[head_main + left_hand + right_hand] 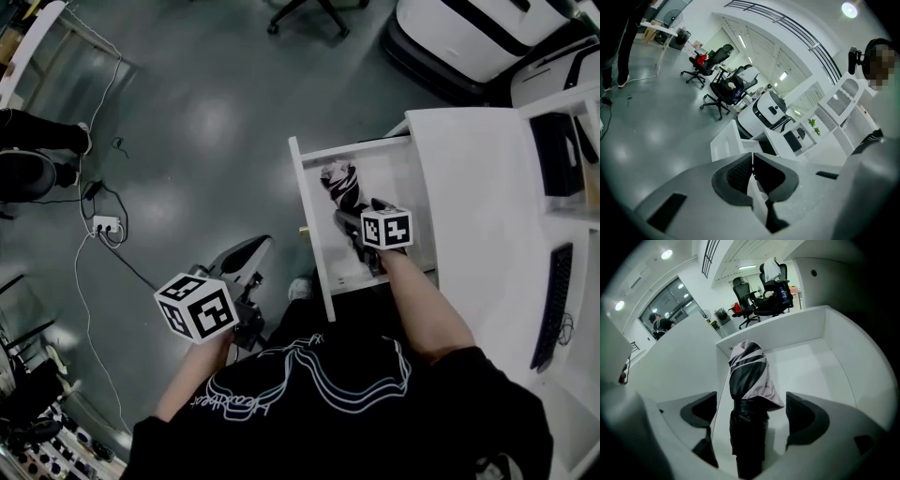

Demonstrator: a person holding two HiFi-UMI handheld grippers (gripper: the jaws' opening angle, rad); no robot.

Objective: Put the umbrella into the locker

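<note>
A folded black-and-white umbrella [339,187] lies inside the open white drawer [309,211] of the locker. In the right gripper view the umbrella [747,380] runs lengthwise along the drawer floor, near the left wall [693,366]. My right gripper [350,218] hovers over its near end and stands open [752,411]; the dark pads sit either side of the umbrella with gaps, not touching it. My left gripper [258,248] hangs over the grey floor left of the drawer, its jaws [751,164] shut with nothing in them.
A white desk [478,187] with a black keyboard [553,305] adjoins the drawer on the right. A power strip [105,225] and cables lie on the floor at left, near a standing person's legs [37,141]. A white machine [469,37] stands at the top.
</note>
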